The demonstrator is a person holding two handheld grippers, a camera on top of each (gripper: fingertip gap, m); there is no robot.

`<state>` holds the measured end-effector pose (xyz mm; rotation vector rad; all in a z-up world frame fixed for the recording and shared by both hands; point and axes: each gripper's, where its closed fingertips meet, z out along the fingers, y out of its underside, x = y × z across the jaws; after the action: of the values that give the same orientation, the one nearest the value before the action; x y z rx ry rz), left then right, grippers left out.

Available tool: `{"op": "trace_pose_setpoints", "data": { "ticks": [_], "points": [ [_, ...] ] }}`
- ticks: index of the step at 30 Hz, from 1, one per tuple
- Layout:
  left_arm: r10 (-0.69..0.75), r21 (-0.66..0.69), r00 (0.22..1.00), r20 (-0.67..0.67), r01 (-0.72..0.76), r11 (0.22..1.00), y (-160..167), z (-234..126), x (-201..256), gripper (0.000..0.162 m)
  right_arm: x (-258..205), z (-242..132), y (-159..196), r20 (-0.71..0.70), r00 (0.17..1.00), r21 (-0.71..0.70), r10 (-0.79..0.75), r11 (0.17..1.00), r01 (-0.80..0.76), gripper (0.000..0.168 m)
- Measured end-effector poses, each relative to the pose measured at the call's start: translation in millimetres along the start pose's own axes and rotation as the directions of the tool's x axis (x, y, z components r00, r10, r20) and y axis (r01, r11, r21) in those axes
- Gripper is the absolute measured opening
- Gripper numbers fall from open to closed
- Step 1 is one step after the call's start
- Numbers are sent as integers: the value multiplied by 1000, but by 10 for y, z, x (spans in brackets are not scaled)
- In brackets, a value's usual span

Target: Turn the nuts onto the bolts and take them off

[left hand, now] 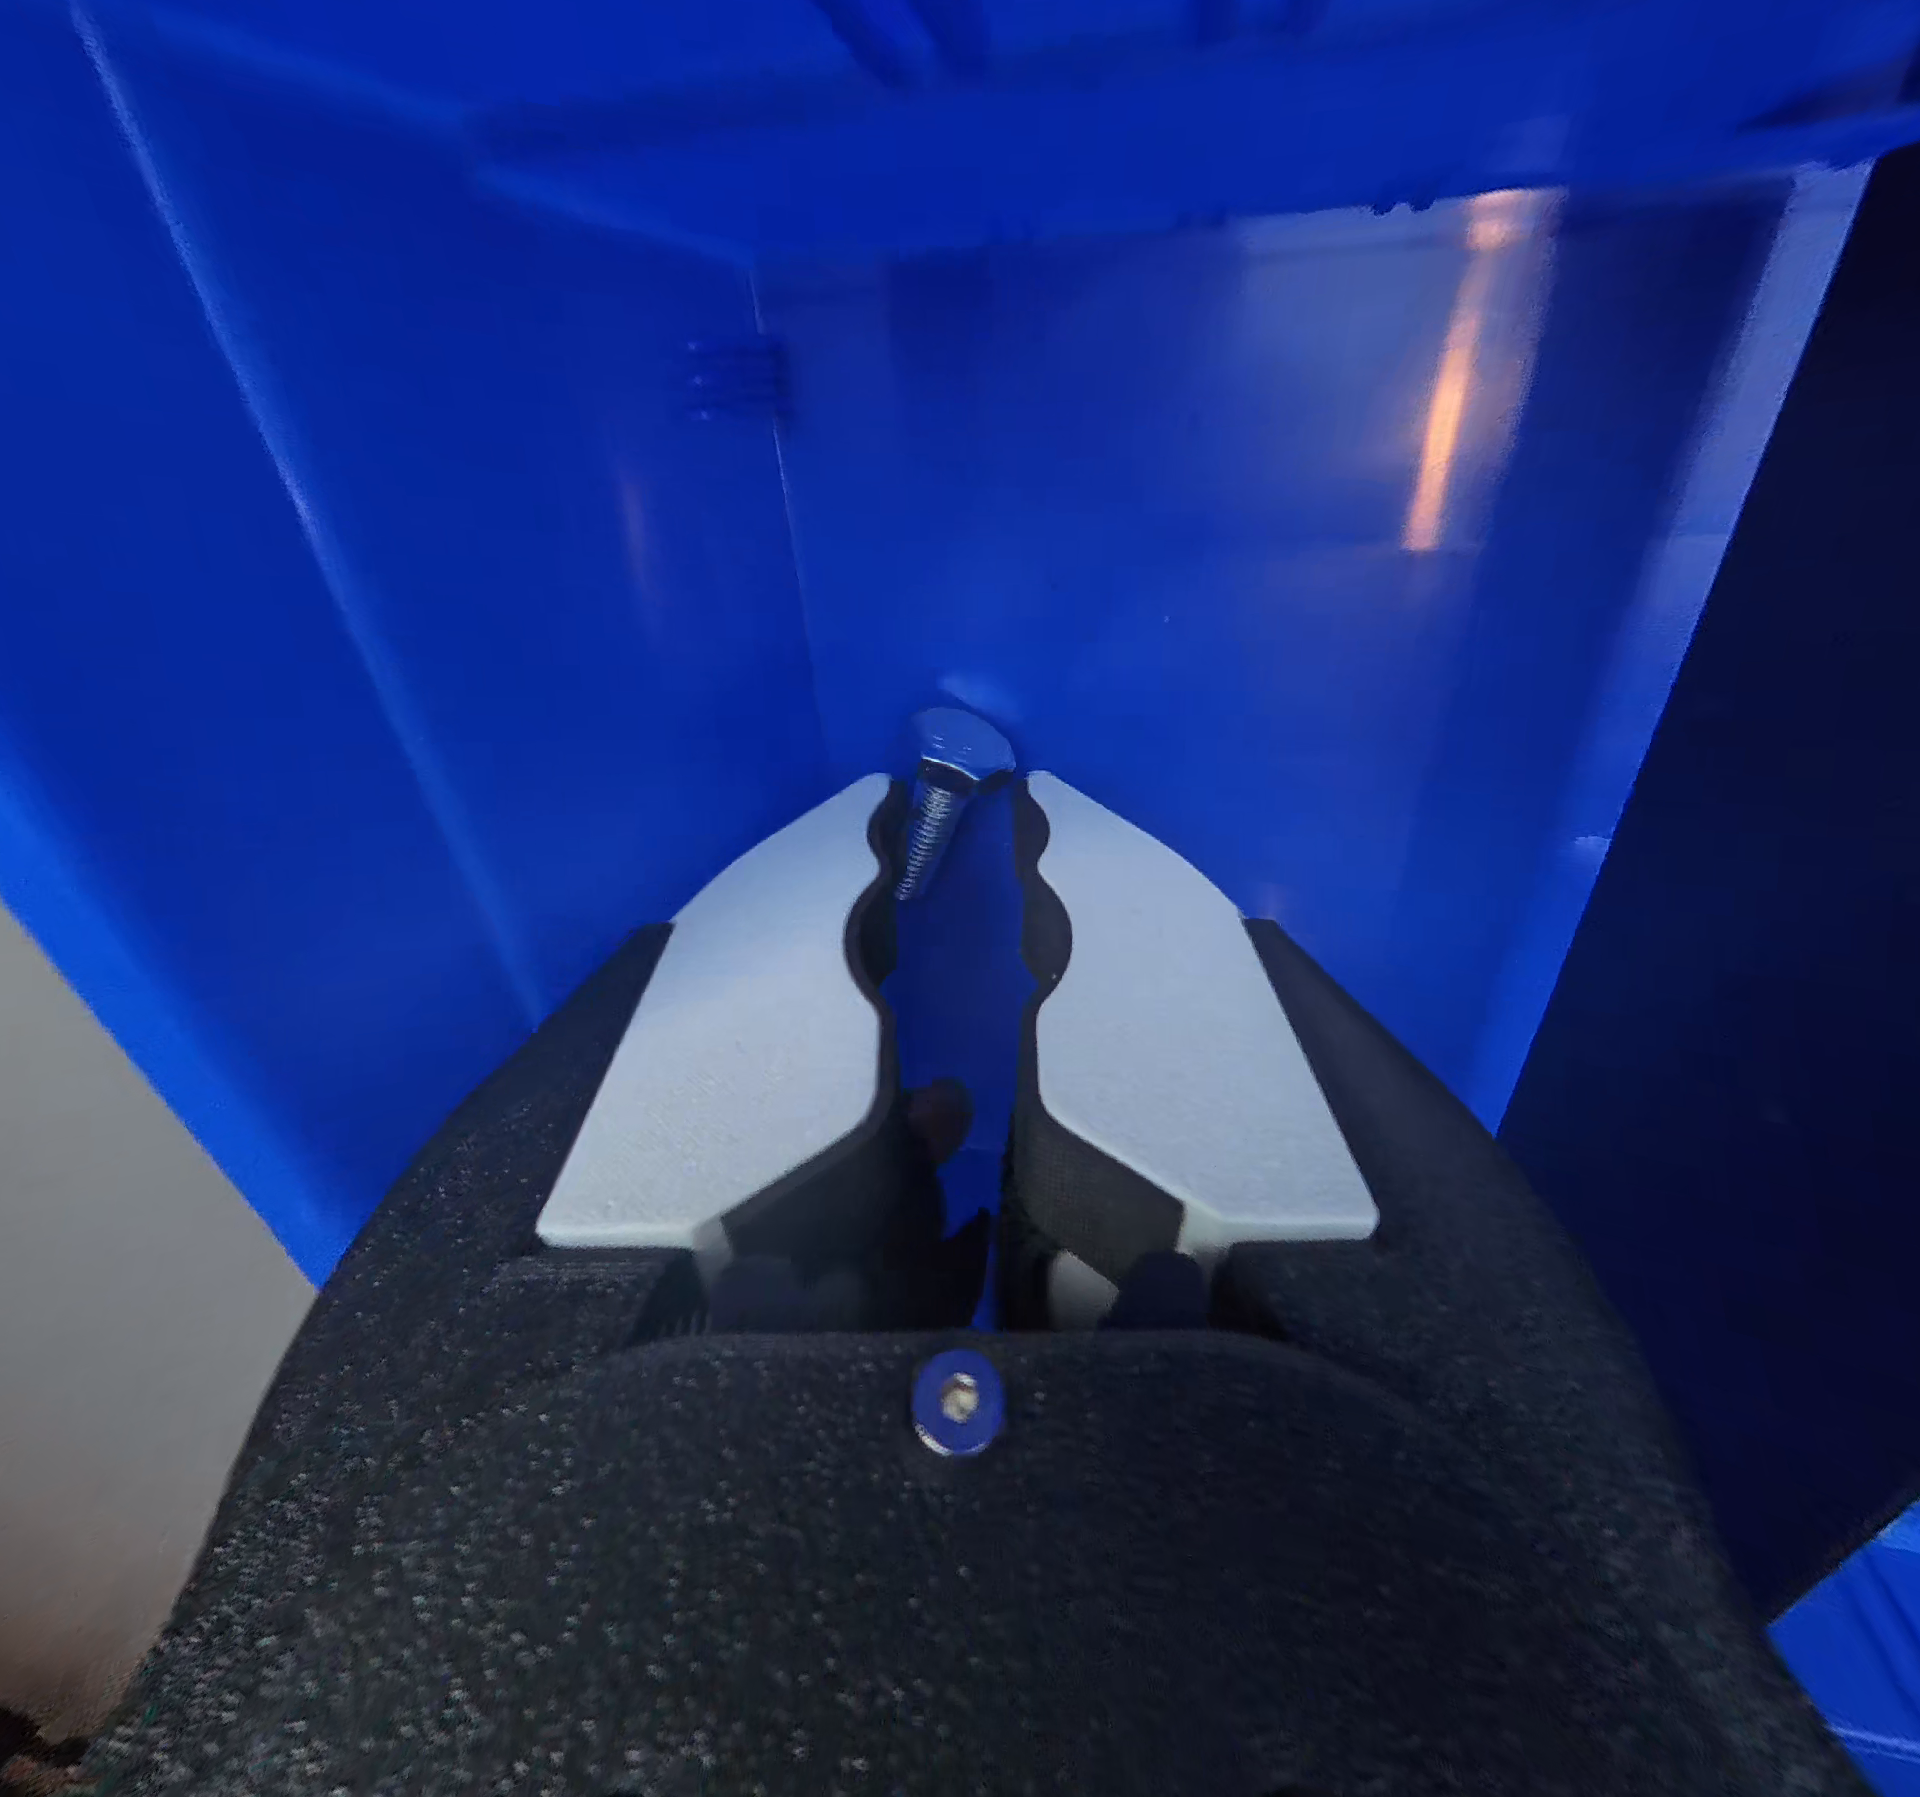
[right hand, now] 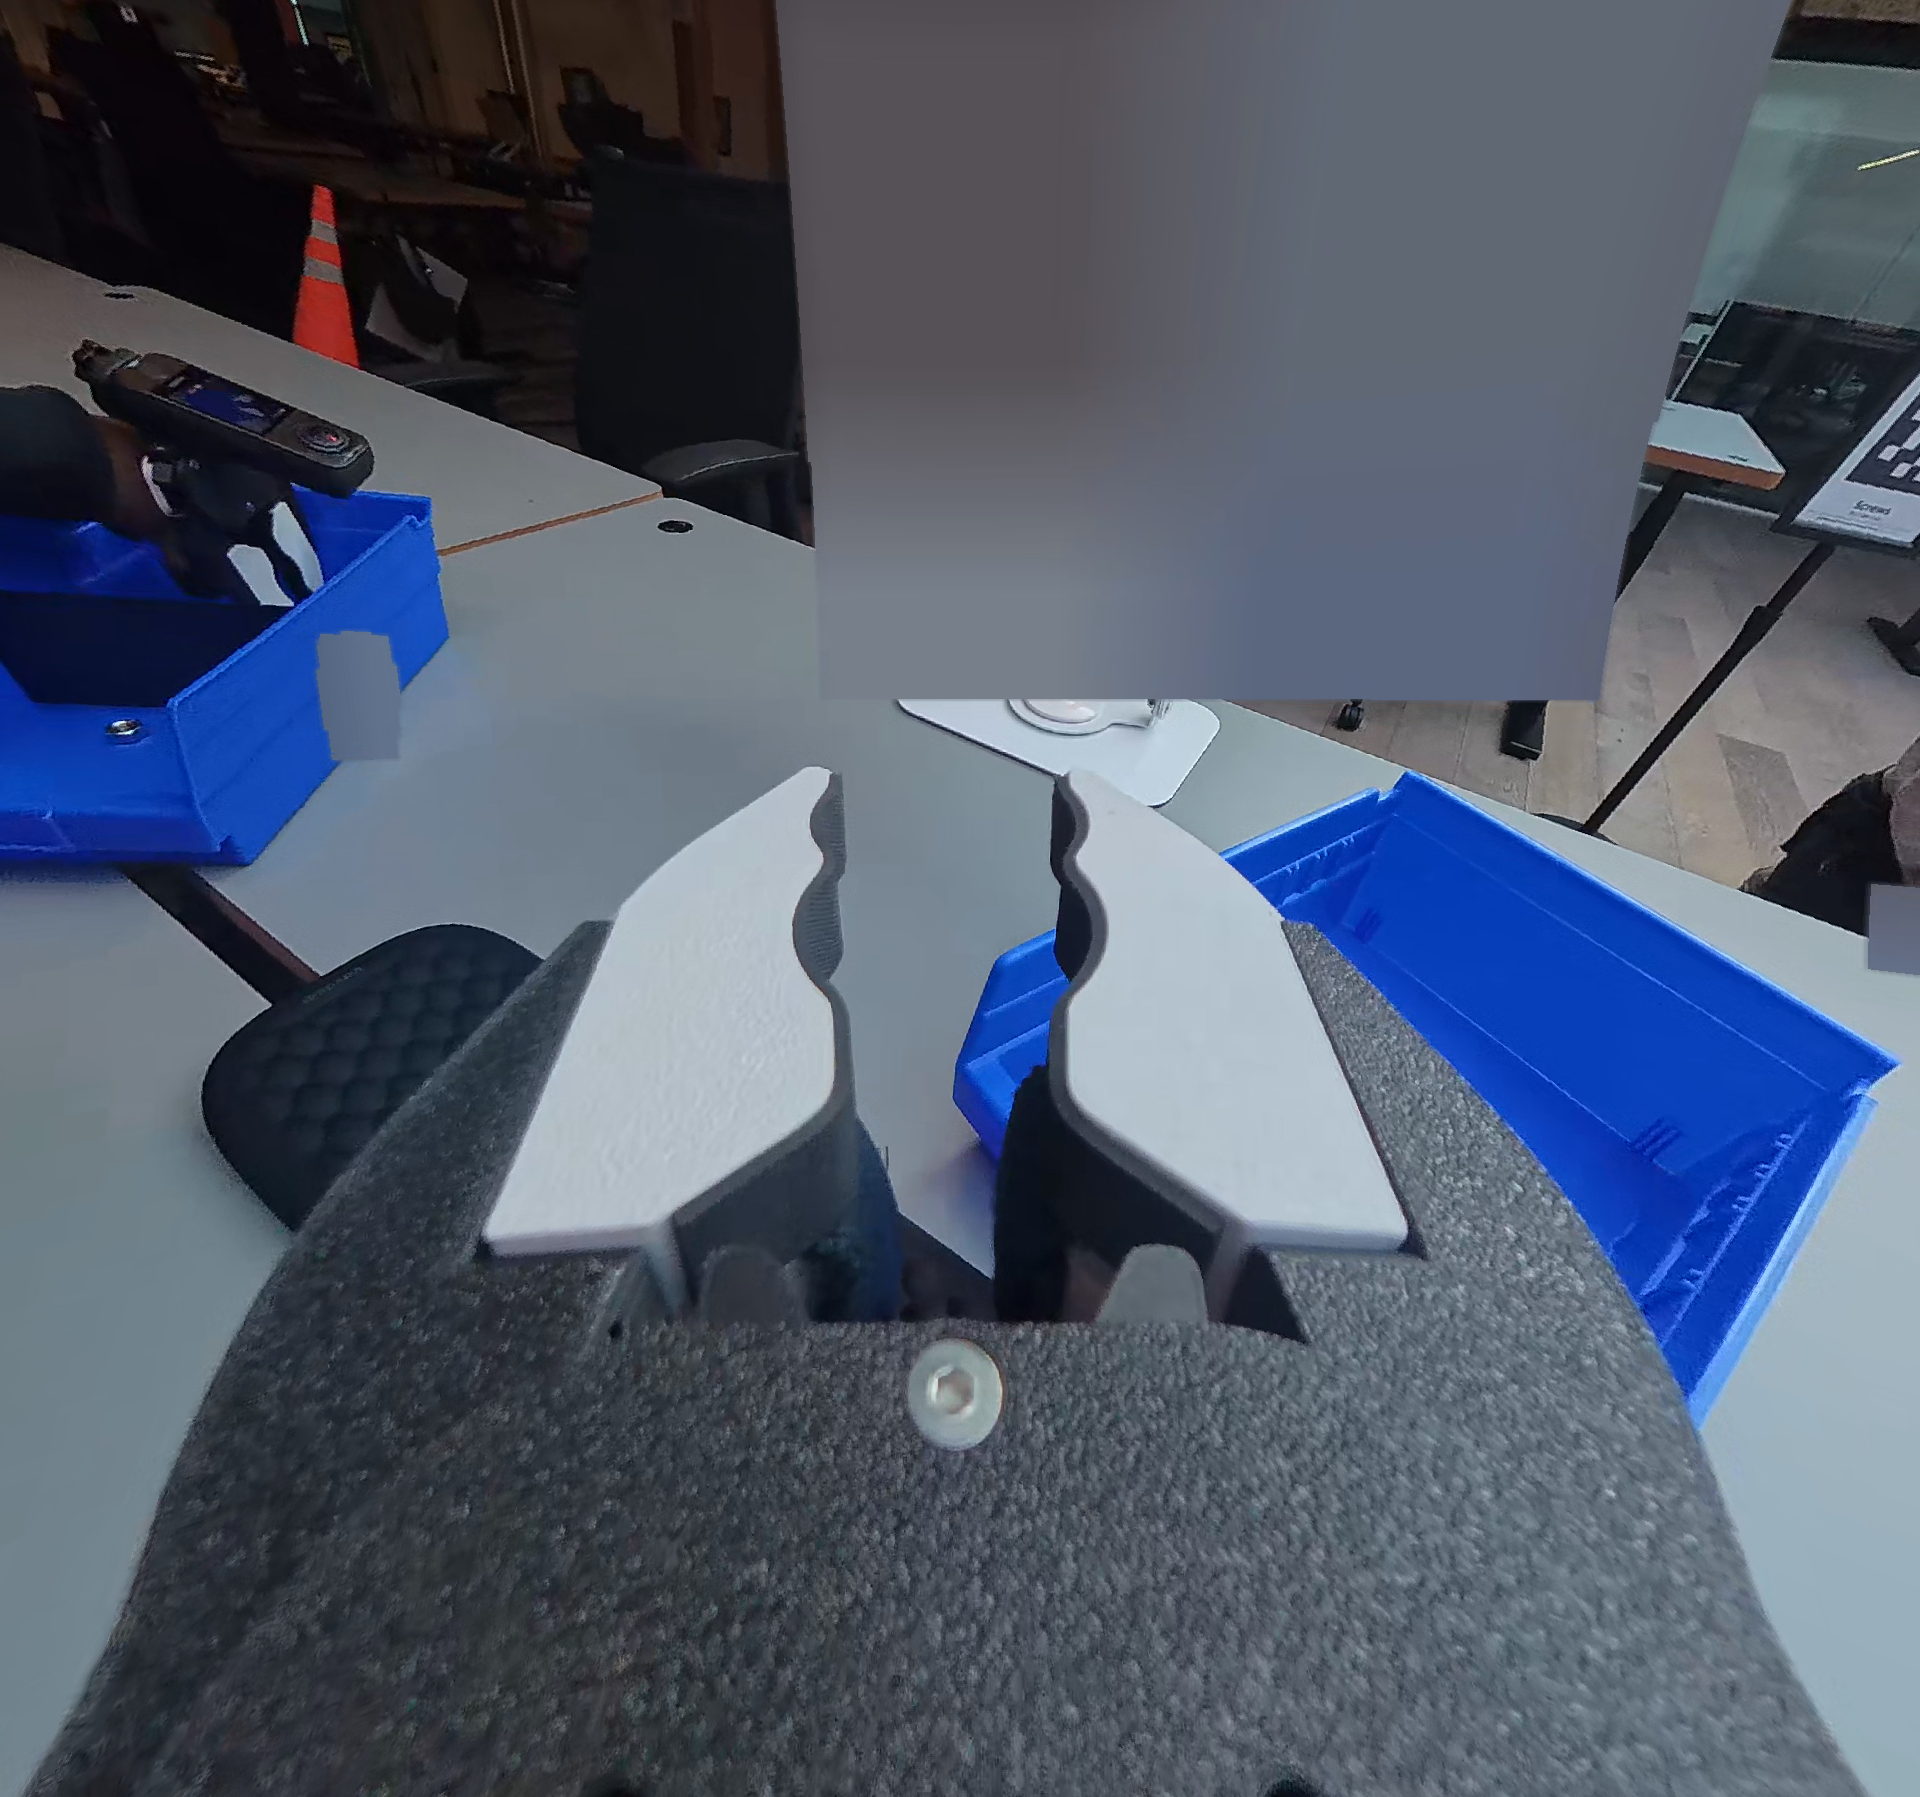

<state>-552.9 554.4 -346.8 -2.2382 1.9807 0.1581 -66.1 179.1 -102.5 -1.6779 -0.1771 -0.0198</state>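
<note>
Black grainy foam-like housing fills the foreground in both wrist views, a shiny screw head set in its middle.

Left gripper [left hand: 954, 783] is down inside a blue bin [left hand: 416, 500], white fingers [left hand: 748, 999] nearly closed at the tips. Bolt [left hand: 940, 802] lies on the bin floor right at those tips, hex head away from camera, threaded shank between the scalloped pads. Can't tell if the jaws are actually clamping it or just bracketing it.

Right gripper [right hand: 943, 791] is released, jaws spread, nothing held, hovering over the grey table [right hand: 582, 791] beside a second blue bin [right hand: 1558, 999]. One nut [right hand: 125, 729] sits on the front ledge of the far bin.

Judgement: step is picking up the bolt. Seat the shank in a pad scallop, not on a ridge; grip near the head so threads stay free for the nut.

Materials: bolt is bright zinc steel, slick and round, likely to roll. Bins are glossy moulded plastic, ribbed walls. Pads are dark, wavy, look rubbery.
</note>
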Motion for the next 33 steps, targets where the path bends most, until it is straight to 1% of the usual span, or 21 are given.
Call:
{"op": "trace_pose_setpoints", "data": {
  "ticks": [2,5,7,11,13,15,17,19,22,24,28,31,33],
  "points": [
    [-6,15,999,-33,7,1000,2,2,56,10,7,-15,1,-3,1000,8,2,1000,-2,38],
    [-17,4,1000,-15,17,1000,38,-31,94,10,8,-30,26,3,1000,16,14,1000,-14,37],
    [-10,32,999,34,9,999,9,-146,98,10,7,-37,65,7,1000,9,21,1000,-21,37],
    [-6,168,989,148,-19,986,-231,-640,105,9,-37,-42,133,25,999,0,33,999,-33,36],
    [46,221,973,228,-98,970,-432,-967,151,9,-77,-39,161,40,999,-2,34,999,-34,36],
    [131,266,946,297,-213,940,-726,-1295,294,9,-109,-29,196,48,998,-9,37,999,-37,36],
    [235,302,904,356,-349,887,-1094,-1556,515,9,-142,-22,226,60,997,-12,45,999,-44,36],
    [354,310,851,389,-483,819,-1465,-1682,799,9,-168,-23,251,67,996,-15,56,998,-55,36],
    [531,291,747,400,-653,699,-1956,-1661,1227,9,-204,-36,280,73,995,-18,66,998,-65,35],
    [639,283,674,372,-737,613,-2217,-1559,1511,9,-238,-46,304,79,994,-24,72,997,-71,35],
    [821,277,492,288,-864,420,-2557,-1274,2013,9,-292,-72,361,81,994,-44,70,997,-67,35],
    [911,257,352,217,-920,294,-2656,-1027,2241,9,-298,-86,414,75,994,-58,77,996,-72,35],
    [946,236,272,178,-945,227,-2681,-872,2307,9,-302,-88,444,77,993,-62,89,995,-84,35]
  ]
}}
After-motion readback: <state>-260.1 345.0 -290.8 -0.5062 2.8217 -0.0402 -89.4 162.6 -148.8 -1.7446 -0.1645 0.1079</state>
